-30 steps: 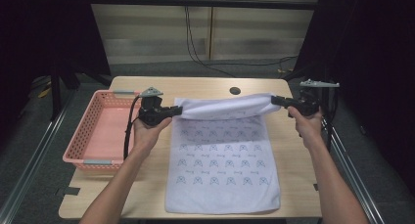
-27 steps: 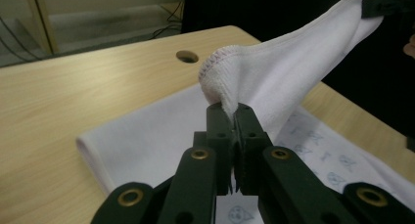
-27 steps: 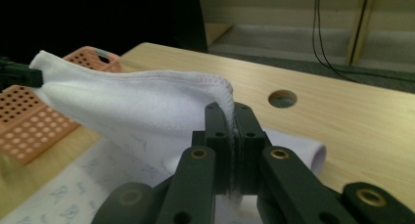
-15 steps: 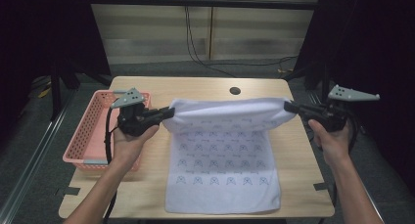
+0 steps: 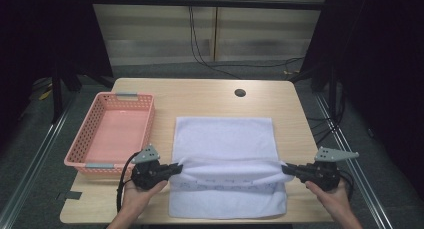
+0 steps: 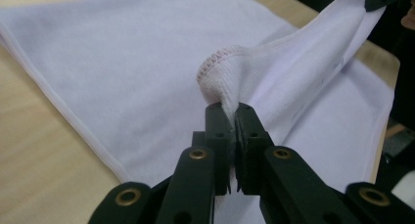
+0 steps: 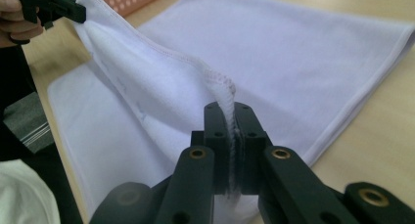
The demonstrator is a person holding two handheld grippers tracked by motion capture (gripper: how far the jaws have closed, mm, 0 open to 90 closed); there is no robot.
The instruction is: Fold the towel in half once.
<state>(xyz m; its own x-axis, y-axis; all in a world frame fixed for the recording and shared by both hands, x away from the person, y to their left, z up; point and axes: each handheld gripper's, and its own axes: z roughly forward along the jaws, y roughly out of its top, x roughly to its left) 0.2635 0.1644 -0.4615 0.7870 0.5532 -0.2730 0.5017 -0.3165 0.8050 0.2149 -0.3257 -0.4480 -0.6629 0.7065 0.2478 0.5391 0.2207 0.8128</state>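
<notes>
Left claw and right claw each pinching a towel corner, folded edge lengthwise left-to-right.

Left side: we see the pink basket standing just beside the towel; its rim blocks a low sideways pass; bare table lies in front of it
Far edge: we find open wood beyond the towel, broken only by a small dark hole
Right side: we see a bare wooden strip between towel and table edge
Near middle: the raised towel fold spans from the left gripper to the right gripper, both clamped on it; it bars any reach straight forward
</notes>
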